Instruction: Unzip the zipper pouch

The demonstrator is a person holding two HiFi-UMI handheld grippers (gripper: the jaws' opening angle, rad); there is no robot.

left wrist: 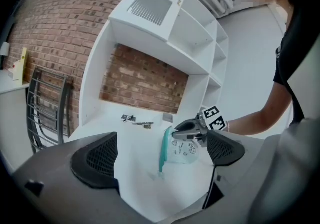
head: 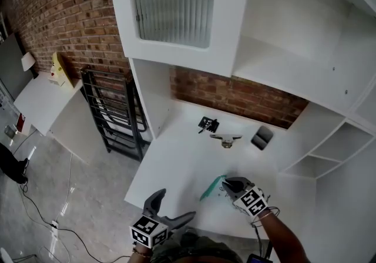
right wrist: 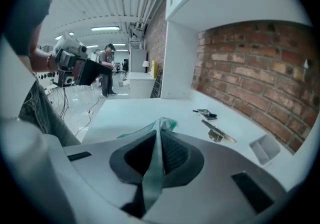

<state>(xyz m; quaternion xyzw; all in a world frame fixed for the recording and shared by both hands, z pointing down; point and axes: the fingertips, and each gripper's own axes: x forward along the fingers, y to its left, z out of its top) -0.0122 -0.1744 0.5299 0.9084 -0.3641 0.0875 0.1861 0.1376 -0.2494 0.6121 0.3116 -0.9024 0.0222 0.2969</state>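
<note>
The zipper pouch (head: 211, 188), clear with a teal zipper edge, lies near the front of the white desk (head: 182, 162). My right gripper (head: 228, 185) is shut on the pouch's top edge. In the right gripper view the teal strip (right wrist: 152, 168) runs pinched between the closed pads, with the rest of the pouch (right wrist: 167, 124) bunched just beyond them. My left gripper (head: 173, 206) hangs open off the desk's front edge, holding nothing. From the left gripper view the pouch (left wrist: 180, 150) stands tilted up ahead of the open left gripper (left wrist: 160, 155), with the right gripper (left wrist: 186, 129) clamped on its upper rim.
Towards the brick back wall lie a small black clip (head: 208, 124), a metal hinge piece (head: 225, 140) and a small grey tray (head: 262, 137). A black wire rack (head: 114, 112) stands left of the desk. White shelves (head: 329, 156) rise on the right.
</note>
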